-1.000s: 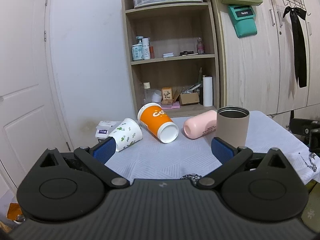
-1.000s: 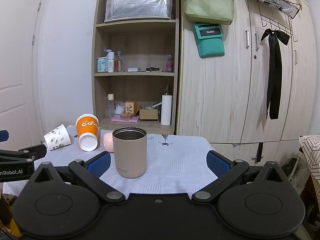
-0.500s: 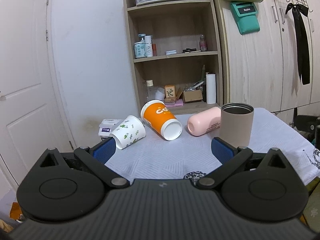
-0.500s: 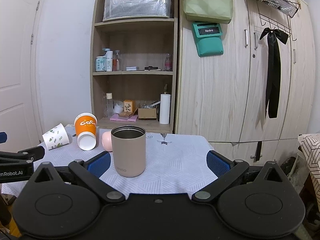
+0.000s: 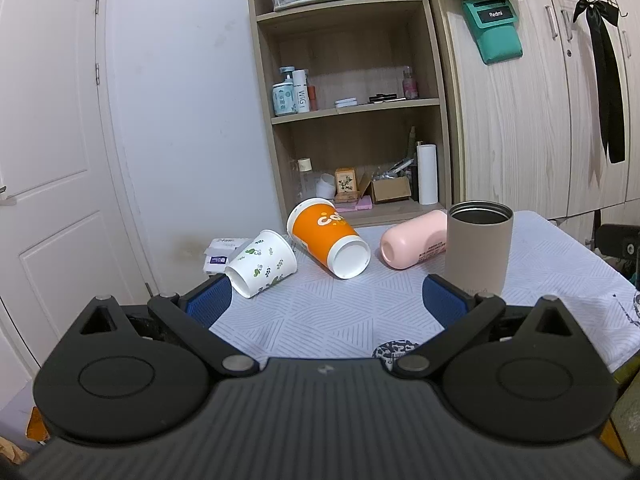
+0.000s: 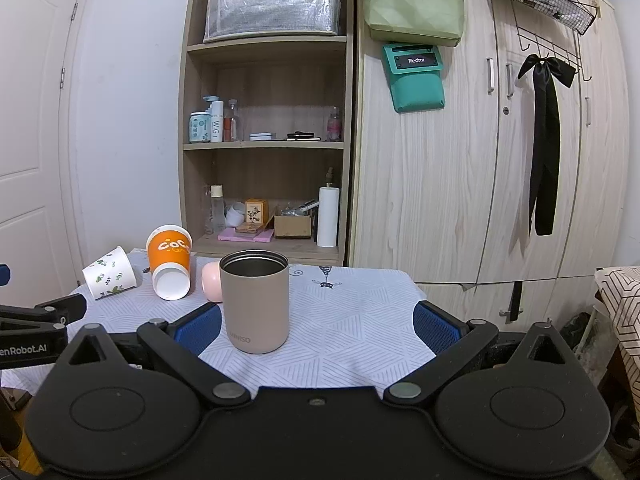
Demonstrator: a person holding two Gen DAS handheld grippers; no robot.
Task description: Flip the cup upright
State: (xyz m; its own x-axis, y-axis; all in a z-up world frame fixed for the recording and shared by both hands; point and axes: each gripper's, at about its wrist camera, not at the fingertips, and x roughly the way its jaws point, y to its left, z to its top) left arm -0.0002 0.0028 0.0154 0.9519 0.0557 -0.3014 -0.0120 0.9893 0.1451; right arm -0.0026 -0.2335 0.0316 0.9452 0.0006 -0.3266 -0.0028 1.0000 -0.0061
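A beige tumbler (image 5: 478,250) (image 6: 255,301) stands upright on the table. Three cups lie on their sides behind it: a white leaf-print paper cup (image 5: 262,263) (image 6: 109,273), an orange paper cup (image 5: 328,238) (image 6: 169,261) and a pink cup (image 5: 414,244) (image 6: 211,286), partly hidden by the tumbler in the right wrist view. My left gripper (image 5: 325,300) is open and empty, short of the cups. My right gripper (image 6: 317,326) is open and empty, with the tumbler just beyond its left finger.
The table carries a white patterned cloth (image 5: 340,304) (image 6: 352,320). A wooden shelf unit (image 6: 266,140) and wardrobe (image 6: 480,160) stand behind it, a white door (image 5: 48,160) to the left. Small white packets (image 5: 220,254) lie at the table's far left. The left gripper's arm (image 6: 32,332) shows at the right view's left edge.
The left wrist view has shifted slightly, so the cups sit a little further right and lower in view. The right gripper has edged slightly towards the tumbler. Both grippers stay open.
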